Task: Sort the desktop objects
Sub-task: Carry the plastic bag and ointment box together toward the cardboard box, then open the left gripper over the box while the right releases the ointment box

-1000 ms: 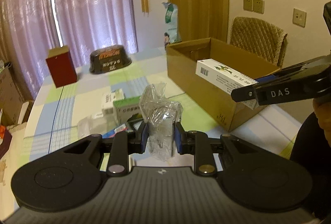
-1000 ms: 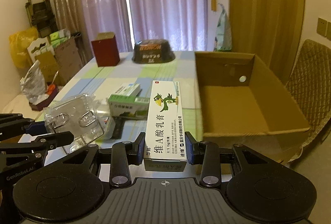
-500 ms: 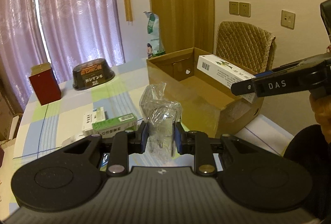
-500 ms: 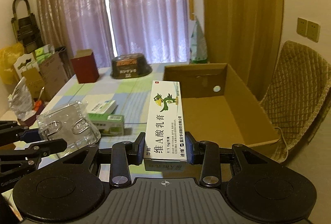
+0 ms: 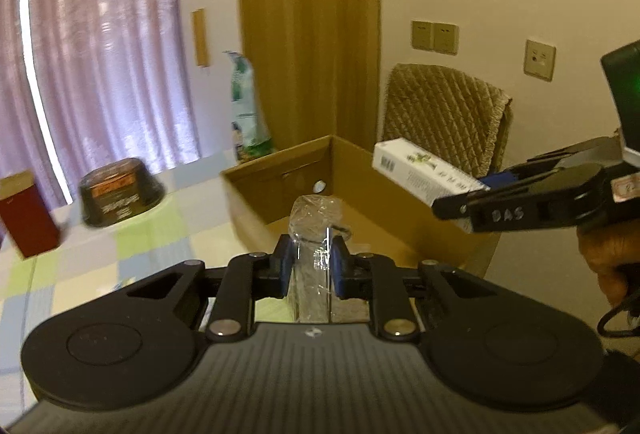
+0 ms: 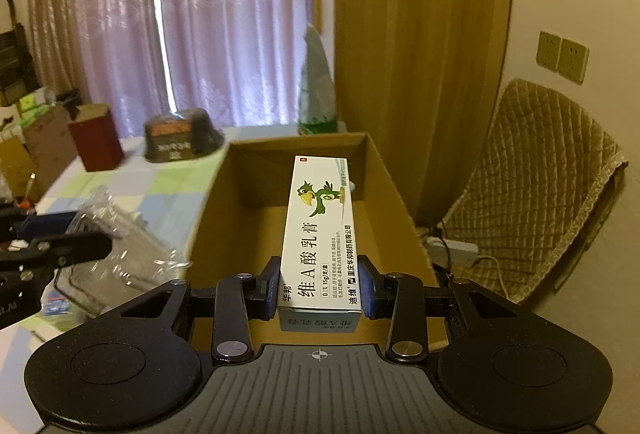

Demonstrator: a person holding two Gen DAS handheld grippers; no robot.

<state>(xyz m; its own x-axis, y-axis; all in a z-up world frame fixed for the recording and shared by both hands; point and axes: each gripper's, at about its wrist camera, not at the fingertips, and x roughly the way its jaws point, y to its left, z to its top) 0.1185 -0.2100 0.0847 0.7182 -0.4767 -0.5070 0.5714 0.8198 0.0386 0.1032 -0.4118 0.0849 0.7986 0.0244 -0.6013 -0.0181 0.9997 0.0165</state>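
My left gripper [image 5: 311, 266] is shut on a clear plastic package [image 5: 314, 234], held at the near left side of an open cardboard box [image 5: 280, 177]. From the right wrist view, that package [image 6: 116, 254] hangs beside the box's left wall [image 6: 208, 218]. My right gripper [image 6: 319, 288] is shut on a white ointment carton with a green bird [image 6: 320, 230], held over the box's inside. In the left wrist view the carton [image 5: 420, 173] sticks out over the box's right rim, with a hand [image 5: 608, 254] behind the gripper.
A dark bowl-shaped container [image 6: 182, 141] and a red box [image 6: 94, 143] stand at the far end of the checked tablecloth [image 5: 152, 234]. A green-white bag [image 6: 318, 85] stands behind the cardboard box. A quilted chair [image 6: 536, 185] sits right of the table.
Both grippers have swung right toward the cardboard box; the carton now hangs over its inside and the plastic package is at its left side. The small boxes on the table have left view.
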